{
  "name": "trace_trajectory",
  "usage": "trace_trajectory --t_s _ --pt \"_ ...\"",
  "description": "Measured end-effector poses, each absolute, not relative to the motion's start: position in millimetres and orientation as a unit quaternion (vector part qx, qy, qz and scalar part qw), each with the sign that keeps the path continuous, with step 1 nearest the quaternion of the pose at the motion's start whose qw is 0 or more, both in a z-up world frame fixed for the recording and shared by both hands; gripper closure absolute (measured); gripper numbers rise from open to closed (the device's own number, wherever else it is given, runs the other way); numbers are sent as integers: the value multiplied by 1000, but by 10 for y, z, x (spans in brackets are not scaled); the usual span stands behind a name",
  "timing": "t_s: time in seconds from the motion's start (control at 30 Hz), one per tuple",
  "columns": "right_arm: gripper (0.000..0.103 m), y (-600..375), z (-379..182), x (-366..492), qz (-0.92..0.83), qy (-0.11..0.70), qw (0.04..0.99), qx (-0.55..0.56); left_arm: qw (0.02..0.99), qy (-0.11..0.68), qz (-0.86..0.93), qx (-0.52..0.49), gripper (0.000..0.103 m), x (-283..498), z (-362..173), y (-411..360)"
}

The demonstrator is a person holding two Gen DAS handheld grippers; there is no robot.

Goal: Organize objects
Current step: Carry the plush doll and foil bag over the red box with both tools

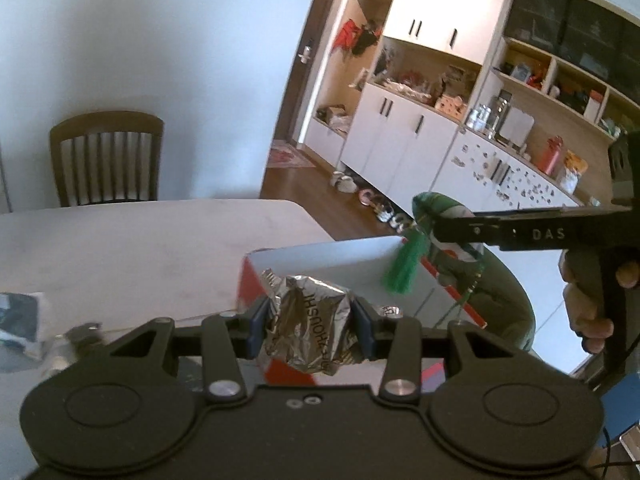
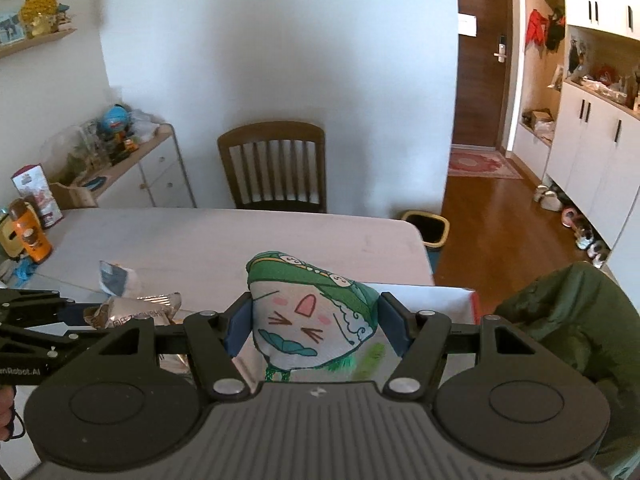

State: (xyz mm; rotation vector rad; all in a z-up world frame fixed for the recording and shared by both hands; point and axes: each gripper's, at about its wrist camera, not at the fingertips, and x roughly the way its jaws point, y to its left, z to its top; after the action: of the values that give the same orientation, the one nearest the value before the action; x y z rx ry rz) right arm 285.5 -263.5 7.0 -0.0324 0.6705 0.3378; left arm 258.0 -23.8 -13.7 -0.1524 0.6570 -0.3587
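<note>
My left gripper [image 1: 310, 328] is shut on a crumpled silver foil snack packet [image 1: 308, 320], held just above the near wall of a red and white box [image 1: 320, 258]. The same packet [image 2: 140, 310] shows at the left of the right wrist view, in the other tool. My right gripper [image 2: 314, 322] is shut on a green and white plush dumpling toy [image 2: 308, 312] with a cartoon face. In the left wrist view that toy [image 1: 436, 216] hangs above the box's right side, its green tassel [image 1: 402, 268] dangling.
A pale table [image 2: 224, 240] carries another foil packet [image 2: 116, 278], an orange bottle [image 2: 32, 240] and a carton at its far left. A wooden chair [image 2: 276, 164] stands behind it. A green garment [image 2: 560, 320] lies at the right. A person's hand [image 1: 588, 304] holds the right tool.
</note>
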Motion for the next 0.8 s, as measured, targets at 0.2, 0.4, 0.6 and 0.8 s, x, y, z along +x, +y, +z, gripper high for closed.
trace_trajectory --t_s 0.2,0.4,0.6,0.8 --pt "37 -2897 -47 3039 161 335 928 -18 921 340 -180 -66 60 2806 -278 -609" --pt "37 -3038 -237 3255 159 350 923 -27 909 366 -187 -71 60 3019 -477 -916" --pt "37 -3113 -523 3518 158 378 912 -33 902 386 -185 -51 60 3206 -697 -1166" --pt "37 -3091 -851 3776 158 409 898 -38 890 420 -177 -24 60 3377 -977 -1296"
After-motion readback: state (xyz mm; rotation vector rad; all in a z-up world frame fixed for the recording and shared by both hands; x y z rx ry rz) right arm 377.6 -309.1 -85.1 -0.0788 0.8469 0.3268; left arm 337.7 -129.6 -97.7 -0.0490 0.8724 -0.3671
